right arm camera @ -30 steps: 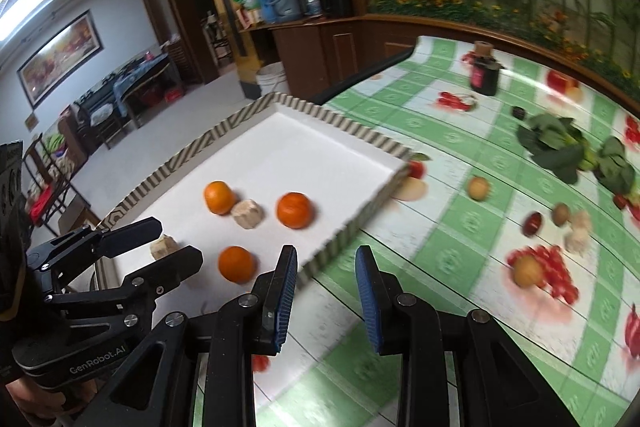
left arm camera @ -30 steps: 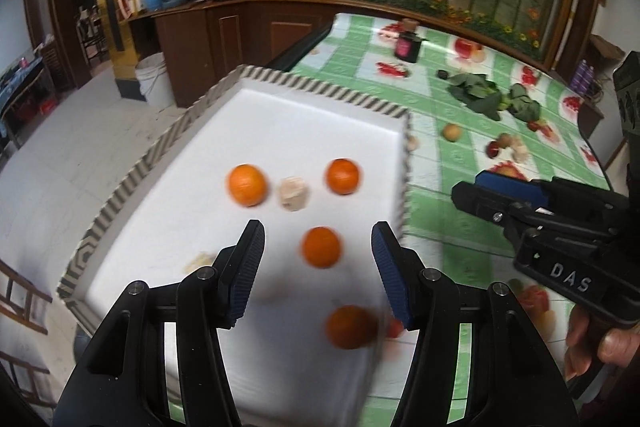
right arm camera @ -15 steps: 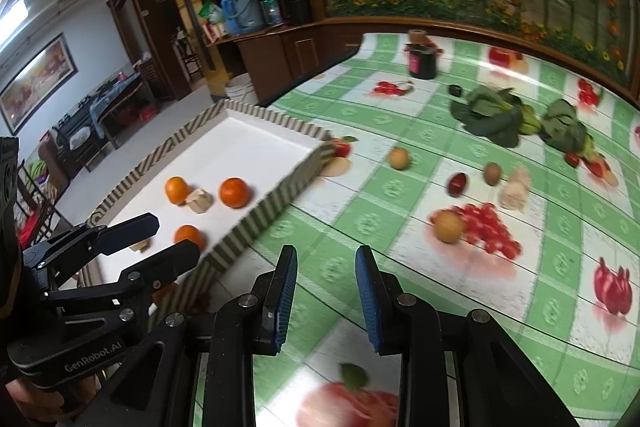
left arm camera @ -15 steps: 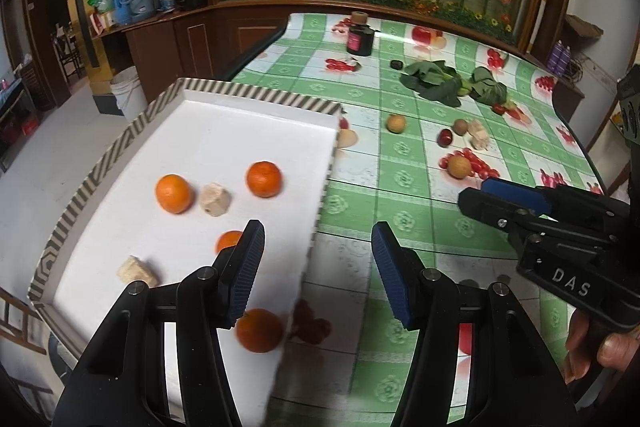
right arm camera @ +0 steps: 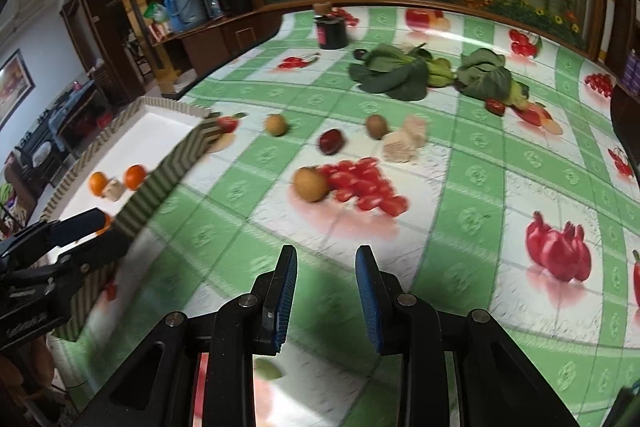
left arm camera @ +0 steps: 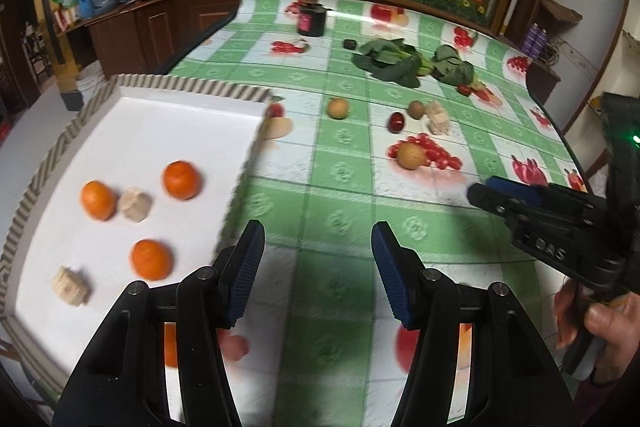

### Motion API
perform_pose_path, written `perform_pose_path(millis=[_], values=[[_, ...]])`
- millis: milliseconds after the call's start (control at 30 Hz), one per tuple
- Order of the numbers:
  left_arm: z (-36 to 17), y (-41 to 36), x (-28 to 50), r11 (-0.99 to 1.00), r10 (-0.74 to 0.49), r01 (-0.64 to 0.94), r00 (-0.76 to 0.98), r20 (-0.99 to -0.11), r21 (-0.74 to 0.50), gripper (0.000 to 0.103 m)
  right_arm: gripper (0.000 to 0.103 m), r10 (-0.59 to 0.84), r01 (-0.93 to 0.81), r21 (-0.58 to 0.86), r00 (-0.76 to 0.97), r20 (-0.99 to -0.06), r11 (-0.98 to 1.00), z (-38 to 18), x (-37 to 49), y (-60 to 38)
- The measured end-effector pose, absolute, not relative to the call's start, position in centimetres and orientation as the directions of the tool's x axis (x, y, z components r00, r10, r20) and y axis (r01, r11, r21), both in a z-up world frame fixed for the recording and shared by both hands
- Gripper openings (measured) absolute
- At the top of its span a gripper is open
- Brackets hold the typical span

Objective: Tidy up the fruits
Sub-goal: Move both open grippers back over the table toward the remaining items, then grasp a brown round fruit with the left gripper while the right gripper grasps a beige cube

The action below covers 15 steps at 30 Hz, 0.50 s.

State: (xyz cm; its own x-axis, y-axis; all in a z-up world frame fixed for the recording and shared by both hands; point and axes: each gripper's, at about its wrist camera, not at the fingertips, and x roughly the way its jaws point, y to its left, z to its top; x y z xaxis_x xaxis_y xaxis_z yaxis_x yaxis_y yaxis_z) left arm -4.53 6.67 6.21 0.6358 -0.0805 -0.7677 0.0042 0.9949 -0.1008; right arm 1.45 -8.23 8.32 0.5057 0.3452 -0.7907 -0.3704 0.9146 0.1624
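A white tray (left arm camera: pixel 132 131) with a striped rim holds three oranges (left arm camera: pixel 181 179) and pale chunks (left arm camera: pixel 135 204); it also shows in the right wrist view (right arm camera: pixel 160 115). On the green checked cloth lie a brown round fruit (left arm camera: pixel 410 155) (right arm camera: pixel 310 183), a second one (left arm camera: pixel 338 108), a dark red fruit (right arm camera: pixel 331 141), a kiwi-like fruit (right arm camera: pixel 376 126) and pale chunks (right arm camera: pixel 404 143). My left gripper (left arm camera: pixel 318 267) is open and empty above the cloth, right of the tray. My right gripper (right arm camera: pixel 326 291) is open and empty above the cloth, short of the brown fruit.
Leafy greens (right arm camera: pixel 394 75) and a dark jar (right arm camera: pixel 330 31) stand at the back of the table. The cloth carries printed fruit pictures. The table's right edge (left arm camera: pixel 560 131) drops off near a wall. Wooden cabinets and a bucket stand left of the table.
Both grippers have swung right, away from the tray and toward the loose fruit on the cloth. The fifth orange at the tray's near edge has dropped behind the left gripper.
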Motion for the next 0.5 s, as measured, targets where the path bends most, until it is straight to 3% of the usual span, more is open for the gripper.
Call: perform_pose_path(millis=[500], values=[[5.0, 0.9, 2.7, 0.983, -0.186, 0.107, 0.558, -0.809, -0.152, 0.056, 0.029, 0.342, -0.322, 0.197, 0.491, -0.801, 0.926, 6.6, 10.1, -10.9]])
